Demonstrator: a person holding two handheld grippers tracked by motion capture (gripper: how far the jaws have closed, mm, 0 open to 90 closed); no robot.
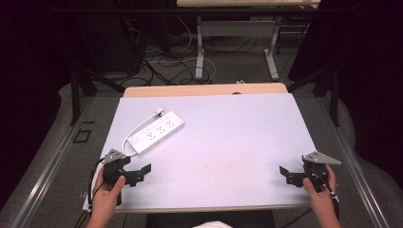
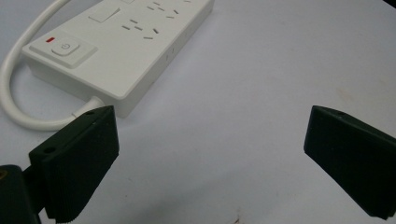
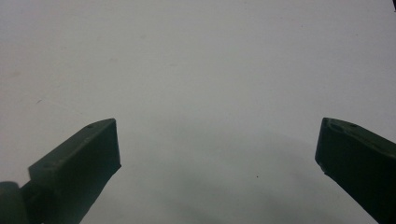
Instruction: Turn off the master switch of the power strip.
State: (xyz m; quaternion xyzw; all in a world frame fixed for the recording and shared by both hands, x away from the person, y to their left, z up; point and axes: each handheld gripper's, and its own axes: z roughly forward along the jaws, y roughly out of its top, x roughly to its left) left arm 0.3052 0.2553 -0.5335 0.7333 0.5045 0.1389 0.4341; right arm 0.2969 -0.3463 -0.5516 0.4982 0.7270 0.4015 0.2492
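Observation:
A white power strip (image 1: pixel 157 132) lies on the white table (image 1: pixel 228 137) at the left, its cord (image 1: pixel 138 128) looping back to a plug (image 1: pixel 158 113) at its far end. In the left gripper view the power strip (image 2: pixel 121 46) shows a switch with a red light (image 2: pixel 50 39). My left gripper (image 1: pixel 138 174) is open near the front left corner, just short of the strip; in its own view the left gripper (image 2: pixel 210 154) holds nothing. My right gripper (image 1: pixel 287 175) is open near the front right edge, and the right gripper (image 3: pixel 217 158) has bare tabletop between its jaws.
Beyond the table's far edge the floor holds tangled cables (image 1: pixel 166 61) and the legs of another table (image 1: pixel 199 52). Dark frame posts (image 1: pixel 75 90) stand at both sides.

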